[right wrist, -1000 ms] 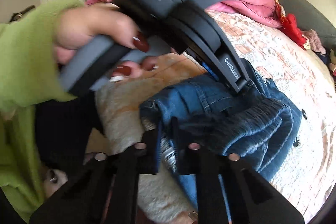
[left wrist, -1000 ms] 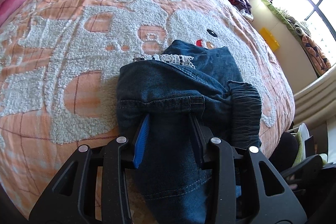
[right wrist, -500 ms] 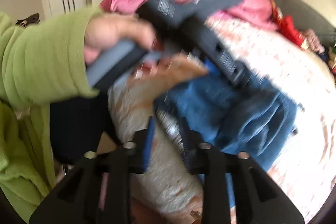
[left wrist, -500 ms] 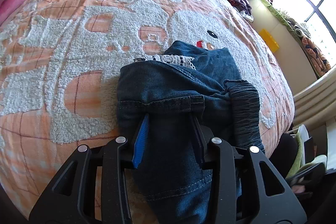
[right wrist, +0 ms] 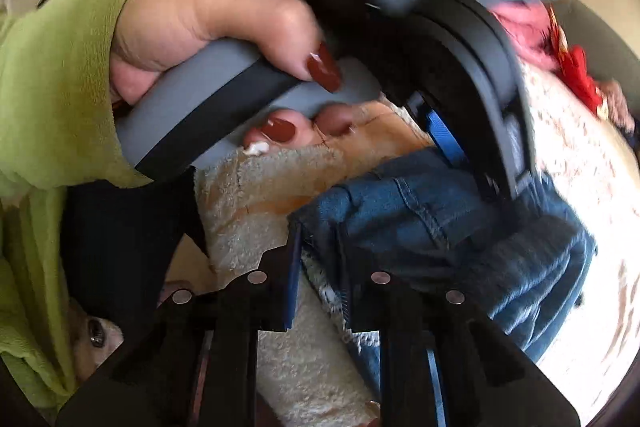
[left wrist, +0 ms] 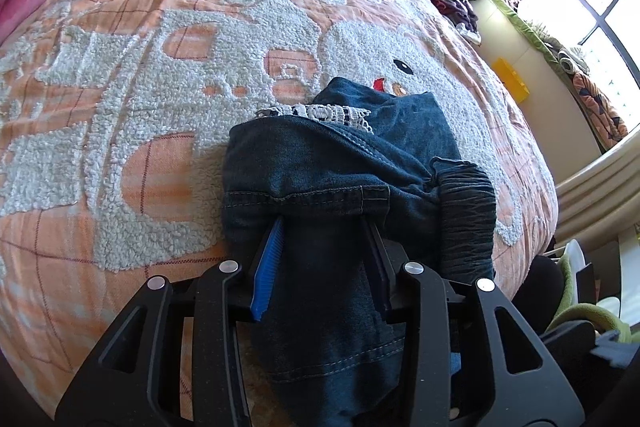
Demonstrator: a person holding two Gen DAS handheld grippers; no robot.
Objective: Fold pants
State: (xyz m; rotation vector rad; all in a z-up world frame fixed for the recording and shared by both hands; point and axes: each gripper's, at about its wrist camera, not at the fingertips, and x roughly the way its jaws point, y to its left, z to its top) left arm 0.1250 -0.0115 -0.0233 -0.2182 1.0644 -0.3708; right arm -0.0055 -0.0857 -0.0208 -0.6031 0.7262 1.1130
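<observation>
Left wrist view: left gripper (left wrist: pixel 324 227) clamped on folded blue jeans (left wrist: pixel 344 163) lying on the orange-and-white bedspread (left wrist: pixel 120 99). Right wrist view: right gripper (right wrist: pixel 318 243), jaws just closing, narrow gap, at the jeans' frayed hem; contact unclear.

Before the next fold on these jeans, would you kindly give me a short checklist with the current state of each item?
1. Left gripper clamped on the jeans: ok.
2. Right gripper has denim between its pads: ok; its jaws have just been closing, firm pinch: cannot tell.
3. Jeans bundle compact on the blanket: ok.
4. Lace trim tucked in: not ok, it pokes out.
5. Bottom layers flat: cannot tell.
</observation>
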